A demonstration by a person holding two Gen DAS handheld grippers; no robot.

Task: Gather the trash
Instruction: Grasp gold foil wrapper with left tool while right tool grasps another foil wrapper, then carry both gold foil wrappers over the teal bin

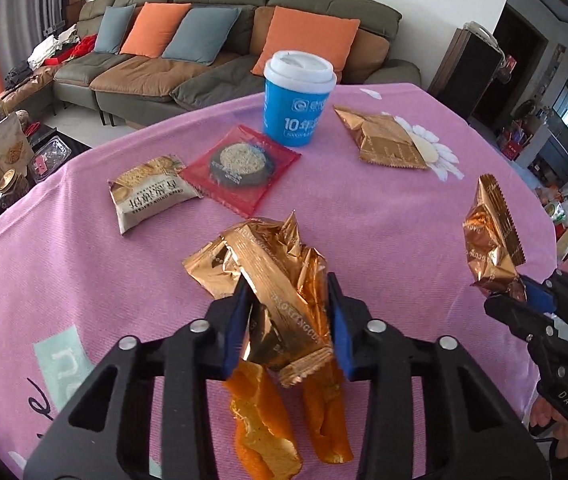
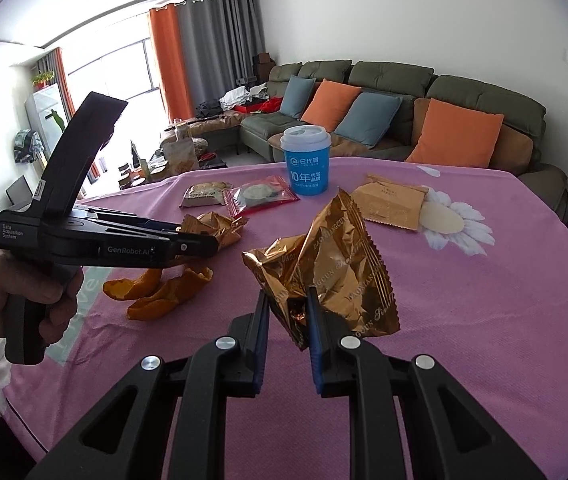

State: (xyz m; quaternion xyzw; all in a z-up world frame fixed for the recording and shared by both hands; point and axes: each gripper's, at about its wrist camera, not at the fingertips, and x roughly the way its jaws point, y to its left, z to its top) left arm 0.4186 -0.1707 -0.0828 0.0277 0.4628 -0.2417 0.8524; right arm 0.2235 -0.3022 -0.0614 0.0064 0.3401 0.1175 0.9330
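My left gripper (image 1: 287, 292) is shut on a crumpled gold wrapper (image 1: 276, 276) and holds it above the pink tablecloth (image 1: 383, 220); it also shows in the right wrist view (image 2: 216, 228). Orange peels (image 1: 268, 420) lie on the cloth below it. My right gripper (image 2: 287, 300) is shut on a second gold wrapper (image 2: 331, 276), held up in the air; it shows at the right of the left wrist view (image 1: 491, 240). A third gold wrapper (image 1: 387, 140) lies flat at the far right.
A blue paper cup with a white lid (image 1: 295, 100) stands at the far side. A red snack packet (image 1: 240, 168) and a beige cracker packet (image 1: 148, 192) lie left of it. A sofa with cushions (image 1: 224, 48) stands behind the table.
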